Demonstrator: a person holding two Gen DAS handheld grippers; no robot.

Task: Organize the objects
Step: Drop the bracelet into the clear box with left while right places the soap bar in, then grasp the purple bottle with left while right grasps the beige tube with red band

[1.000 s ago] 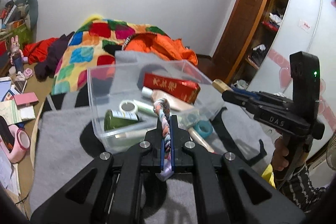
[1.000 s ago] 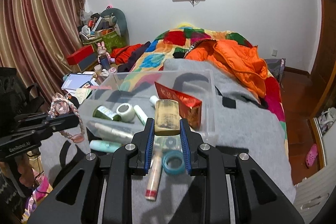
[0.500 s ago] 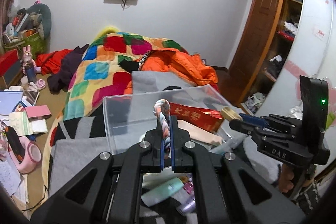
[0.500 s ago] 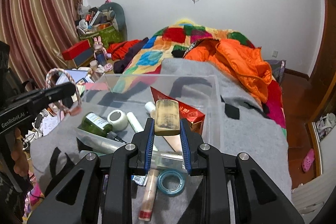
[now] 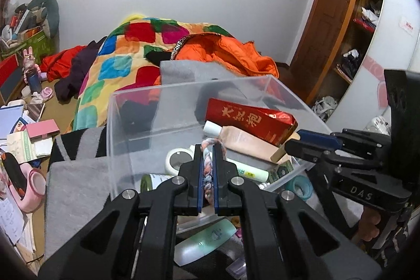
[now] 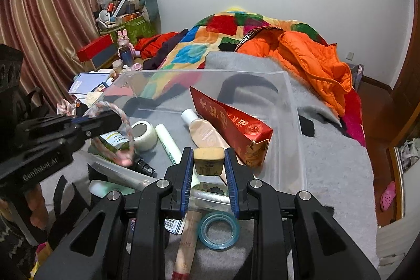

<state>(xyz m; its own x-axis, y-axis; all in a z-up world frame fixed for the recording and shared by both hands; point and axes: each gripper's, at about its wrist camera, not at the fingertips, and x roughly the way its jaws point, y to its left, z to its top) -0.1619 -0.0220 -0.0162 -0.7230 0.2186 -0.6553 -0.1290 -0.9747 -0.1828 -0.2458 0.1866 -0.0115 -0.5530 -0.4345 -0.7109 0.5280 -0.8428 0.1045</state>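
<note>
From the left wrist, the left claw (image 5: 206, 169) clenches a braided pastel rope ring (image 5: 207, 162) over the clear bin (image 5: 131, 127) — most of the loop is hidden between the pads. From the right wrist, the right claw (image 6: 208, 169) grips a tan-capped bottle (image 6: 209, 160), its lower body cut off, above the bin's near wall; inside lie a red box (image 6: 231, 127), a tape roll (image 6: 143, 134) and tubes.

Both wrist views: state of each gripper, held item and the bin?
left gripper: shut on braided rope ring, over the bin
right gripper: shut on small tan bottle, at the bin's near edge
clear plastic bin: open, no lid, partly filled
red box: in the bin, tilted
tape ring: outside the bin, flat on the blanket
</note>
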